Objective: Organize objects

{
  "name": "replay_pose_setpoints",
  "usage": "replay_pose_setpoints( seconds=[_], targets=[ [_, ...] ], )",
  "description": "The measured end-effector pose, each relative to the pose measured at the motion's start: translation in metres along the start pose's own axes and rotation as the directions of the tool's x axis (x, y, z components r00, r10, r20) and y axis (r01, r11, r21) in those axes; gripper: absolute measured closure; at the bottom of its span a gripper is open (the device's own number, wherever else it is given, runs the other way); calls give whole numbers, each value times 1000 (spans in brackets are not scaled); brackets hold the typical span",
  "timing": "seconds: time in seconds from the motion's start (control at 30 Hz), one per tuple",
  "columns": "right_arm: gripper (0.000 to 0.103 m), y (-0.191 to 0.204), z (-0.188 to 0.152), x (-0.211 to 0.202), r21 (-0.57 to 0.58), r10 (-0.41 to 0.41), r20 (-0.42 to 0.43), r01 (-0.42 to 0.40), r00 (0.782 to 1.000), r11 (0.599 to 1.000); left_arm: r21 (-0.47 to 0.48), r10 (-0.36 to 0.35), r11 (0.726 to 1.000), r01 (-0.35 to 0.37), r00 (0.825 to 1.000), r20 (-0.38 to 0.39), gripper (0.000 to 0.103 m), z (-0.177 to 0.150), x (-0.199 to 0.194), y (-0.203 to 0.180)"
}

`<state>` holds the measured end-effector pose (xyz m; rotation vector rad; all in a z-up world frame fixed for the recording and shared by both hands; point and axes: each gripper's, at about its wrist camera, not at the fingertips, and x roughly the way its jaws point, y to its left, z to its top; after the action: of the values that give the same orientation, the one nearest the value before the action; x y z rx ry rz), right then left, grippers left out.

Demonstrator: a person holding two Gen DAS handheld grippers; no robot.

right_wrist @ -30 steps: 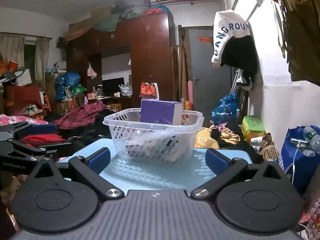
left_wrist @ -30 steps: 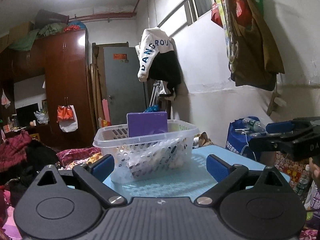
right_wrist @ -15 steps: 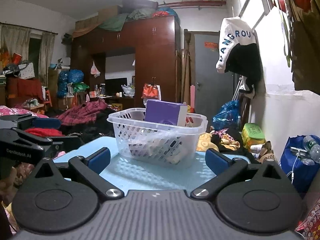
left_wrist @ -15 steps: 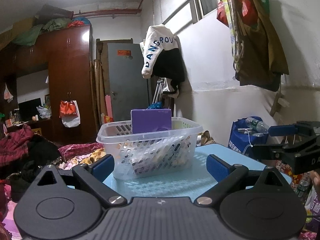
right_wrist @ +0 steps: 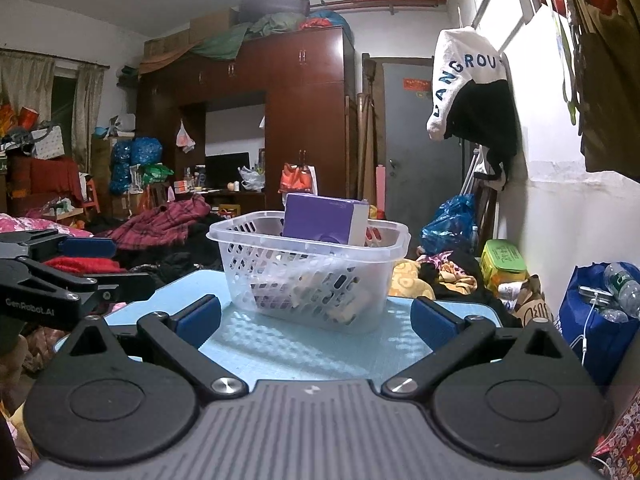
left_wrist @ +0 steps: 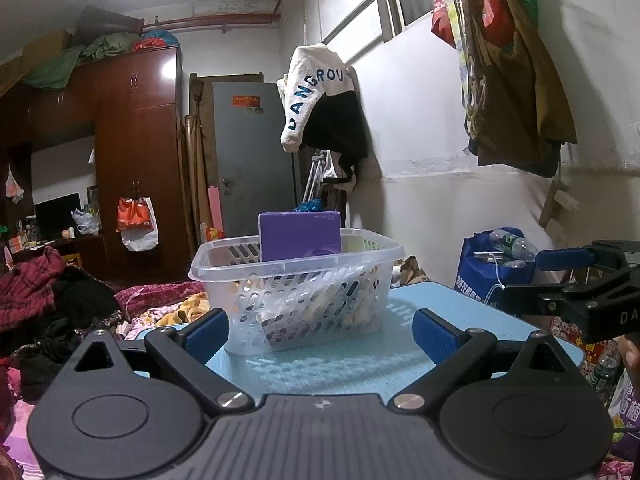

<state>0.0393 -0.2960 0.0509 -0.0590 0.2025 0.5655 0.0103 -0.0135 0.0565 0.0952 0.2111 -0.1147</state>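
A clear plastic basket (left_wrist: 296,292) stands on a light blue table (left_wrist: 352,368). A purple box (left_wrist: 300,236) stands upright in it above several small items I cannot make out. My left gripper (left_wrist: 320,330) is open and empty, low over the table's near edge, short of the basket. The right wrist view shows the basket (right_wrist: 308,276), the purple box (right_wrist: 324,220) and the table (right_wrist: 304,352). My right gripper (right_wrist: 316,320) is open and empty, in front of the basket. Each gripper shows at the edge of the other's view.
A white wall with hanging bags (left_wrist: 516,80) and a jacket (left_wrist: 320,108) runs along the right. A blue bag with bottles (left_wrist: 496,268) sits beside the table. Clothes piles (right_wrist: 160,228) and a dark wardrobe (right_wrist: 304,120) lie beyond the table.
Both cameras have tilted and shifted slightly, so the basket sits a little lower and nearer the middle. Both grippers stay open and empty.
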Motion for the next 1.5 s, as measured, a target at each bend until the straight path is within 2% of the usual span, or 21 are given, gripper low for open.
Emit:
replay_pose_setpoints(
  seconds=[1.5],
  targets=[
    [0, 3, -1, -1, 0, -6, 0, 6, 1000, 1000, -11, -5, 1000, 5, 1000, -10, 3, -2, 4, 2]
  ],
)
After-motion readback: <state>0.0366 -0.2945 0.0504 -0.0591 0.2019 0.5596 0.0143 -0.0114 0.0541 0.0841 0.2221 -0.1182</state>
